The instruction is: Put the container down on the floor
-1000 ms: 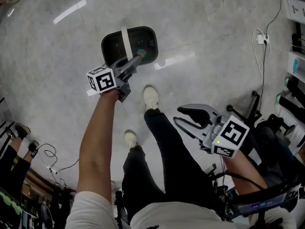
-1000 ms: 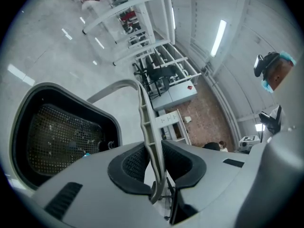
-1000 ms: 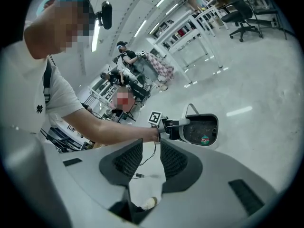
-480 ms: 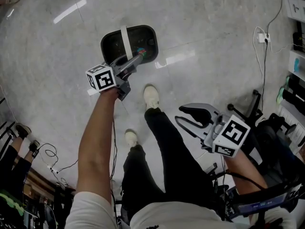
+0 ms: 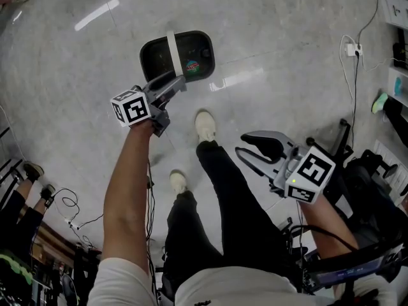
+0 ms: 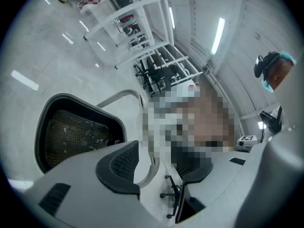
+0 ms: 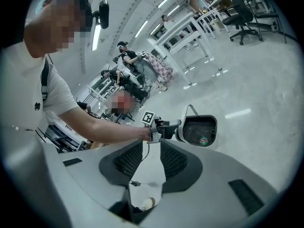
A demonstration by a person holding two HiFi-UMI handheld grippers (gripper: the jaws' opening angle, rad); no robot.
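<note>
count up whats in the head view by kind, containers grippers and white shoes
containers: 1, the container on the floor
grippers: 2, the left gripper, jaws opening with the container's white handle between them, and the right gripper, open and empty
white shoes: 2, and
total: 5

The right gripper [image 7: 151, 151] has its jaws standing apart with nothing between them, only pale floor [image 7: 256, 94] and a shoe tip [image 7: 147, 202] down in the gap. Beyond, the person's bare arm [image 7: 109, 127] reaches out with the left gripper [image 7: 173, 124] (marker cube on top). Its jaws are opening just beside the dark container [image 7: 199, 127]; whether anything lies between them is too small to tell. The container's white handle [image 7: 192, 109] stands up. White tables [image 7: 185, 37] and office chairs [image 7: 244, 13] fill the back.
</note>
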